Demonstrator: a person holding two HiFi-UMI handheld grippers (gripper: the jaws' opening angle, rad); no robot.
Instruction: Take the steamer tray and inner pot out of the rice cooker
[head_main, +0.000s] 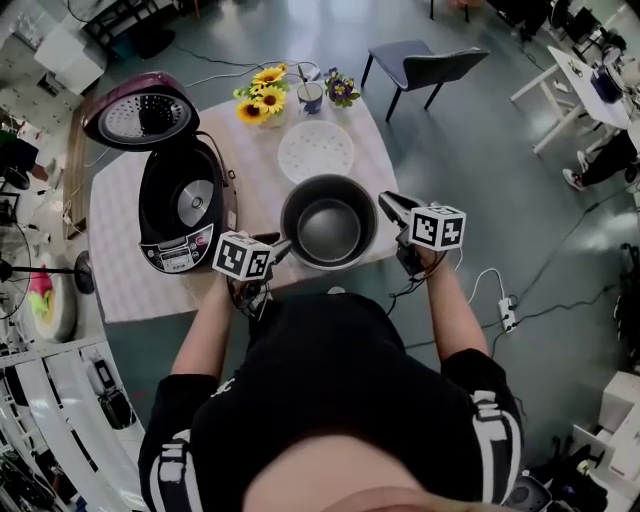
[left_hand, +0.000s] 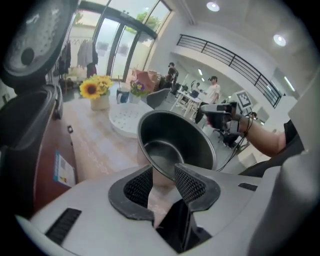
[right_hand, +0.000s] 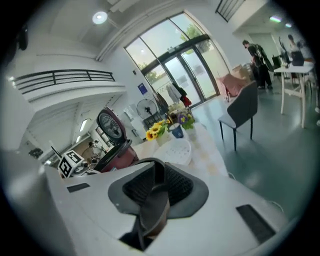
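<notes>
Rice cooker (head_main: 185, 205): it stands at the left of the bench (head_main: 120, 275) with its lid (head_main: 140, 112) thrown open. The cavity looks empty from your head view.
Steamer tray (head_main: 315, 150): it is out of the cooker and lies flat on the bench beyond the pot, near the sunflowers (head_main: 262, 100) and the cup (head_main: 310, 96).
Inner pot (head_main: 330, 230): it is out too, upright on the bench right in front of you, just beside the cooker and near the front edge.
Left claw (head_main: 280, 246): released. Your left gripper view shows the pads apart, with the pot's near wall just beyond the tips and nothing pressed between them.
Right claw (head_main: 388, 200): clenched almost together on nothing. It sits at the pot's right side, clear of the rim and pointing over the bench.
Step in hand: this looks like the close of the job. Both pieces are set down and you are letting the pot go.
Next move: draw your left claw straight back from the rim so a pad does not catch it and drag the pot toward the edge. Keep your right claw clear. If you want more margin, nudge the pot further in before you leave it.
</notes>
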